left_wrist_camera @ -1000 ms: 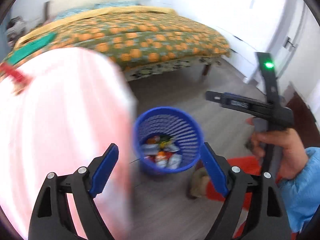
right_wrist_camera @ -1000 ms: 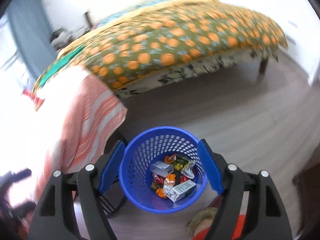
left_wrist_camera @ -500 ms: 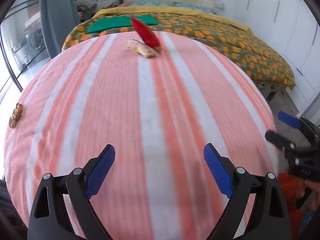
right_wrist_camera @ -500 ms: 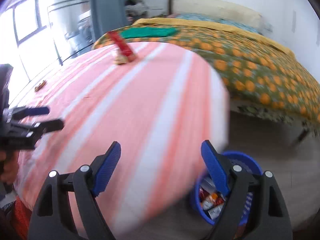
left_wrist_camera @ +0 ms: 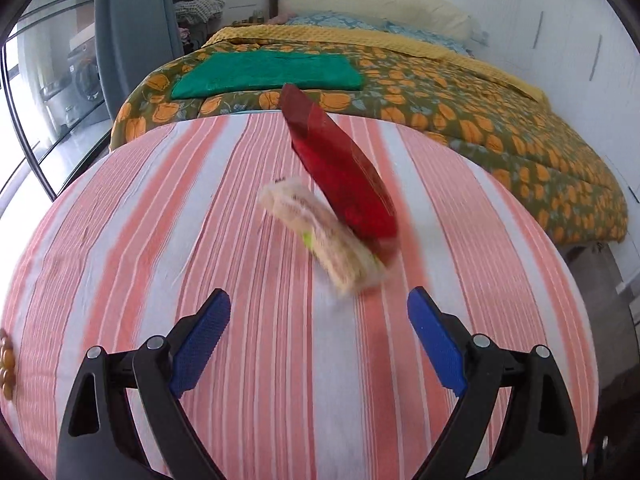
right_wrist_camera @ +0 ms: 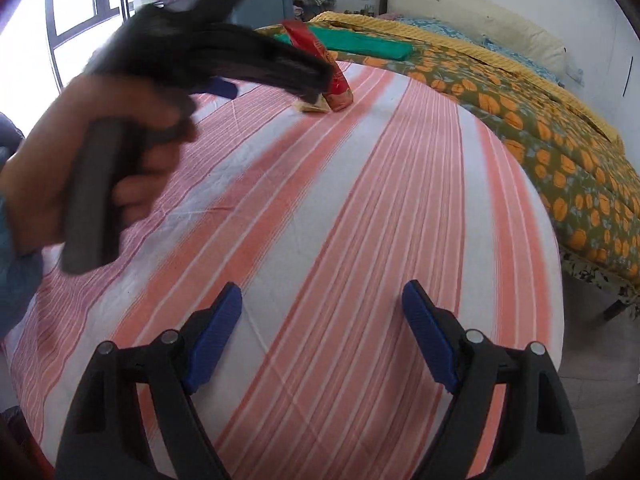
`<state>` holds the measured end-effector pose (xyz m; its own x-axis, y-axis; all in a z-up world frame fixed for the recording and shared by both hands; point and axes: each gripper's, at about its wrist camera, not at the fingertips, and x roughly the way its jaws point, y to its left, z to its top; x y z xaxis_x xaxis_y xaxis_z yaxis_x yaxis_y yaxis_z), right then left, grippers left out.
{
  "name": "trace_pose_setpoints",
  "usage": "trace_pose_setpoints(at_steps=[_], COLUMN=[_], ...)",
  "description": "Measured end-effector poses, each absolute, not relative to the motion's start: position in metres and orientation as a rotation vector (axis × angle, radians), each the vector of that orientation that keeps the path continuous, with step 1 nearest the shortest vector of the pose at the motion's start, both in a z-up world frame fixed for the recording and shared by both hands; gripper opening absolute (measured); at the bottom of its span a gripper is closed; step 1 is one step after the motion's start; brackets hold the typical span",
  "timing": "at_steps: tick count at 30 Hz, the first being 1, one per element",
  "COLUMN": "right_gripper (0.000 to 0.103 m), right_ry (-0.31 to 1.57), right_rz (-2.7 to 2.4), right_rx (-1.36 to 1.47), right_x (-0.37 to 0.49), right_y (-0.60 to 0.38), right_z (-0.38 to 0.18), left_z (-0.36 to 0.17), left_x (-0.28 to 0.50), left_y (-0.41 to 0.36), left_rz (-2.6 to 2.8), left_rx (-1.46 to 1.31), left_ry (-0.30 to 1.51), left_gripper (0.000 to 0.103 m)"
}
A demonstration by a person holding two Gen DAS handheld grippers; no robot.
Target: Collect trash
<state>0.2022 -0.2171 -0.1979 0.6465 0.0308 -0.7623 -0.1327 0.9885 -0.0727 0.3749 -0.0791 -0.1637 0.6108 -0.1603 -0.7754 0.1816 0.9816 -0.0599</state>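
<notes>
A red snack packet [left_wrist_camera: 340, 168] leans over a pale crumpled wrapper [left_wrist_camera: 324, 236] on the round table with the pink-and-white striped cloth [left_wrist_camera: 240, 360]. My left gripper [left_wrist_camera: 318, 340] is open and empty, just short of the wrapper. In the right wrist view the same red packet [right_wrist_camera: 320, 64] and a corner of the wrapper [right_wrist_camera: 312, 109] lie at the far side, partly hidden by the blurred left gripper and hand [right_wrist_camera: 120, 128]. My right gripper [right_wrist_camera: 322, 332] is open and empty above the table's near part.
A bed with an orange-patterned cover [left_wrist_camera: 480, 112] and a folded green cloth [left_wrist_camera: 268, 74] stands behind the table. A small brown object [left_wrist_camera: 6, 364] lies at the table's left edge. Windows [right_wrist_camera: 80, 12] are on the left. Floor [right_wrist_camera: 600, 360] shows at the right.
Both grippers swung up from the blue trash basket on the floor to the table. The left gripper has moved closer to the red packet and wrapper. Both stayed open.
</notes>
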Motion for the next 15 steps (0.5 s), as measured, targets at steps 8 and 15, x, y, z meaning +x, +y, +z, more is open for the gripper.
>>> trace_pose_setpoints(at_steps=[8, 15], right_gripper=[0.083, 0.085], right_ry=[0.851, 0.869], right_rz=[0.064, 0.070], right_rx=[-0.147, -0.104], right_x=[0.201, 0.205], right_y=[-0.215, -0.221], right_z=[-0.199, -0.199], left_z=[-0.179, -0.168], left_x=[0.402, 0.367], left_y=[-0.088, -0.065], left_rz=[-0.175, -0.282], left_rx=[0.018, -0.003], left_ry=[0.913, 0.925], left_gripper=[0.053, 0.027])
